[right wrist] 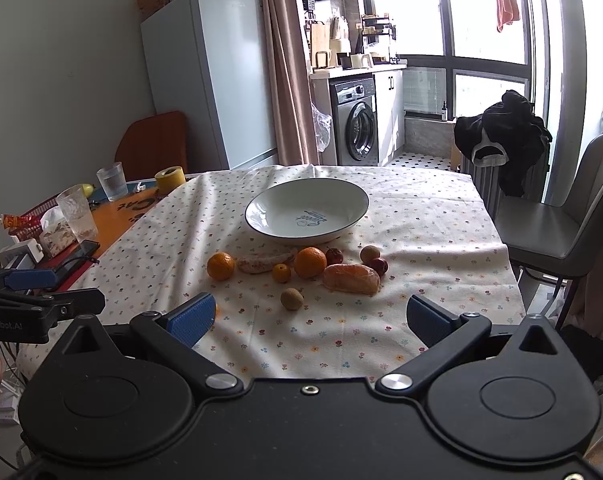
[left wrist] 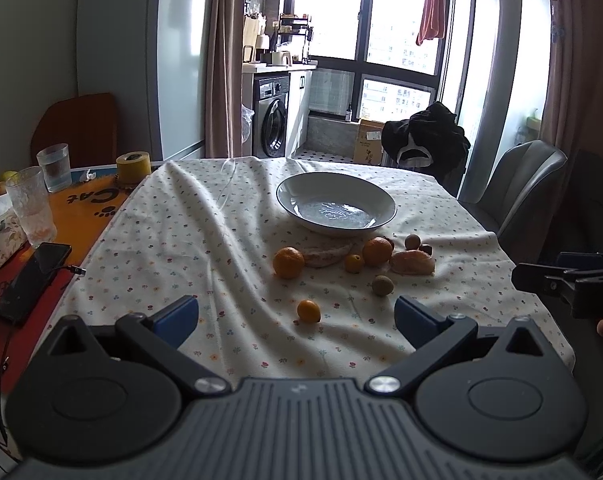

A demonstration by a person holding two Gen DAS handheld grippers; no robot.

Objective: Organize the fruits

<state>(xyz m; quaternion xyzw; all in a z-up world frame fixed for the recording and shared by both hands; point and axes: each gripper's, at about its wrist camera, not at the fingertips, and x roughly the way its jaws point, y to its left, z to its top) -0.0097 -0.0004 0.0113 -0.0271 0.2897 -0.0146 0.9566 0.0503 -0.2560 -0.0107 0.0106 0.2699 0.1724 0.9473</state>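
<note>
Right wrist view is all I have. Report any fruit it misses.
Observer: A small orange fruit lies alone on the cloth, nearer than the brown fruit. A finger of the right claw hides it from you.
Operator: Give me the left claw's state.
Observer: The left claw is wide open, with nothing between its pads.
Operator: Say where it points.
Observer: In its view the small orange fruit sits ahead, roughly midway between its fingers.
</note>
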